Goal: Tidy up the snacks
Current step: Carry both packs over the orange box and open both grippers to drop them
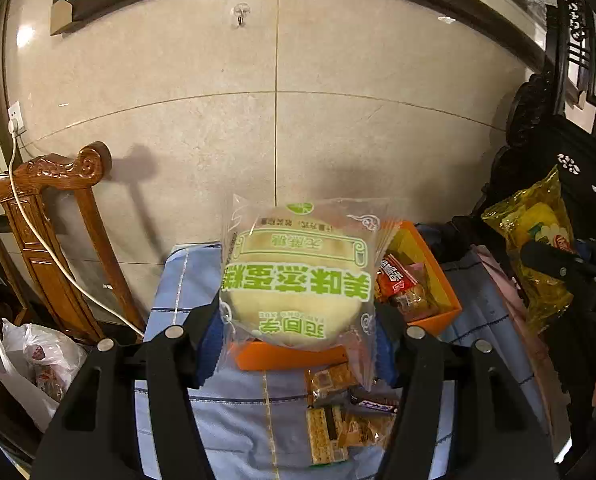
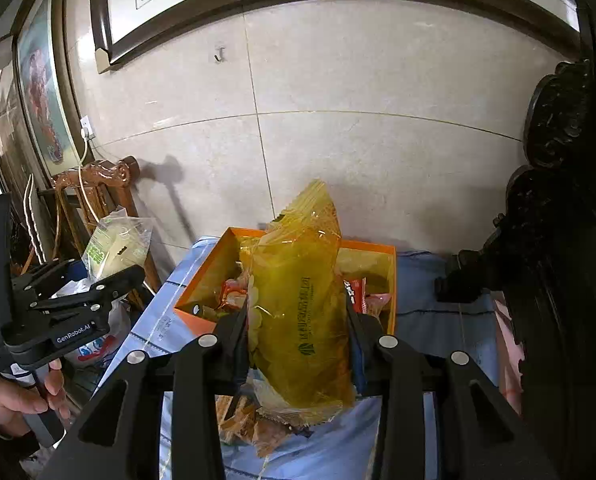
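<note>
Carefully, my left gripper (image 1: 298, 320) clamped the steamed cake packet (image 1: 298, 272) and my right gripper (image 2: 298, 336) the yellow snack bag (image 2: 298, 304); each needed lowering gently into the orange box (image 2: 202, 276).

Left gripper (image 1: 298, 320) clamps cake packet (image 1: 298, 276) above orange box (image 1: 437, 276).

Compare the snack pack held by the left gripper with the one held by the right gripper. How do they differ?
The cake pack is clear with green lettering over one round pale cake; the yellow bag is tinted amber with small dark print.
The cake pack looks flat and round; the yellow bag is long and crumpled, standing upright.
Both are sealed plastic, each clamped in a gripper, left gripper and right gripper, above the orange box.
</note>
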